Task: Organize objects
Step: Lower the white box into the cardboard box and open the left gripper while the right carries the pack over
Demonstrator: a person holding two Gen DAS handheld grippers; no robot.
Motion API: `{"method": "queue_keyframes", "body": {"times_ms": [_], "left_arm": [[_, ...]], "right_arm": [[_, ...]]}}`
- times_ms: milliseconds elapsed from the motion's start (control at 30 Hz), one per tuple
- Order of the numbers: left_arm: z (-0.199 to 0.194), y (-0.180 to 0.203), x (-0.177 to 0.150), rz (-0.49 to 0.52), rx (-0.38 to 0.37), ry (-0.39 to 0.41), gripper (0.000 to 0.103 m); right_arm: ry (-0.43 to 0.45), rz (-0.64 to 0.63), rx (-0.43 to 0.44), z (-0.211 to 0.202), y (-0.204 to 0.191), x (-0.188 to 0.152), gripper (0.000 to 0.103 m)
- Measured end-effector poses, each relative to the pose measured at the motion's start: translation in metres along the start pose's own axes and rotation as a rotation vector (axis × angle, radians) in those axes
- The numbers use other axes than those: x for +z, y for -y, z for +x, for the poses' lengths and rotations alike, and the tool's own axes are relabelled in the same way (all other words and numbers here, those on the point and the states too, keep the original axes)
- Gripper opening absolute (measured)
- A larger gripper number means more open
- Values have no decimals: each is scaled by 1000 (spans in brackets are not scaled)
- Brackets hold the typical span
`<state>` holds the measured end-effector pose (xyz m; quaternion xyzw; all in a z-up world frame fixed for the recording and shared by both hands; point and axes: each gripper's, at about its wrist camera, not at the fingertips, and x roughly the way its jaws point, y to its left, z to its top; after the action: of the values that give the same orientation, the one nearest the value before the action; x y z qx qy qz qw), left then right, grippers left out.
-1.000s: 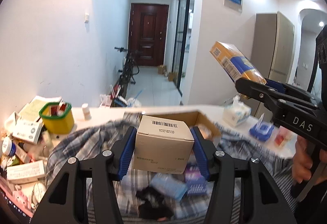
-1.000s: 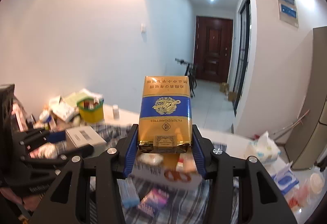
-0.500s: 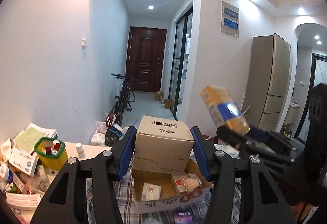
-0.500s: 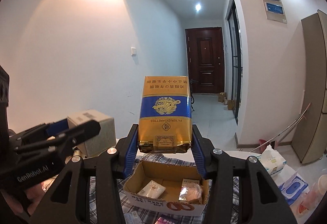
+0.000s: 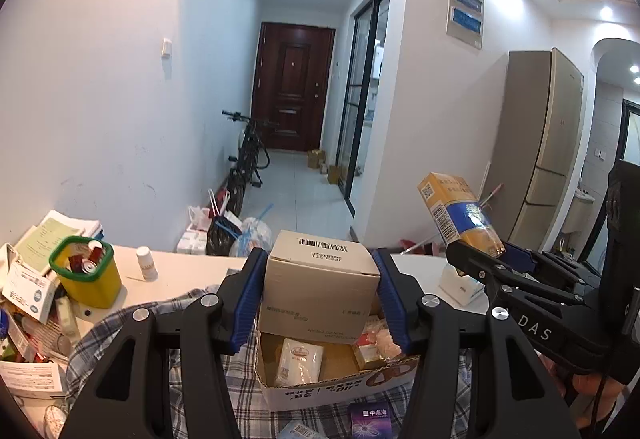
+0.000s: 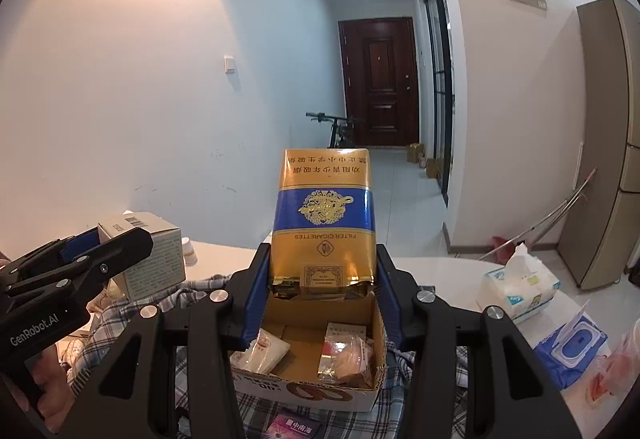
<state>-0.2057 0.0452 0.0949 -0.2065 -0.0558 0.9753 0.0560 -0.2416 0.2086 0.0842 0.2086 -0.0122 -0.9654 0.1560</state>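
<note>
My left gripper (image 5: 318,299) is shut on a small beige cardboard box (image 5: 320,289) with a barcode on top, held above an open cardboard carton (image 5: 332,385) on a plaid cloth. My right gripper (image 6: 323,297) is shut on a gold and blue cigarette carton (image 6: 324,223), standing upright over the same open carton (image 6: 304,389). The carton holds a white packet (image 5: 300,361) and other small packs. In the left wrist view the right gripper (image 5: 476,263) with the cigarette carton (image 5: 458,213) is at the right. In the right wrist view the left gripper (image 6: 116,239) with its box (image 6: 148,259) is at the left.
A yellow cup with a green rim (image 5: 86,271), a white pill bottle (image 5: 146,263) and piled boxes and papers (image 5: 28,291) crowd the table's left. A tissue pack (image 6: 520,289) and blue wipes pack (image 6: 572,347) lie right. A purple pack (image 5: 370,417) lies before the carton.
Both grippers moved forward and lower over the open carton, each still shut on its box. The carton now sits closer beneath them, and the right gripper rolled slightly.
</note>
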Motion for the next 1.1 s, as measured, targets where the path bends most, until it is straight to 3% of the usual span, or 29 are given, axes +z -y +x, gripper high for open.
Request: {"method": "queue_keyframes", "body": {"times_ms": [267, 600, 1100], "left_arm": [[52, -20, -18, -33, 41, -125, 56], [98, -34, -43, -66, 29, -252, 56], [116, -36, -56, -72, 34, -315, 56]], "right_arm": [[-93, 15, -8, 32, 6, -12, 47], [-186, 31, -16, 63, 13, -29, 47], [-260, 21, -15, 85, 12, -43, 47]]}}
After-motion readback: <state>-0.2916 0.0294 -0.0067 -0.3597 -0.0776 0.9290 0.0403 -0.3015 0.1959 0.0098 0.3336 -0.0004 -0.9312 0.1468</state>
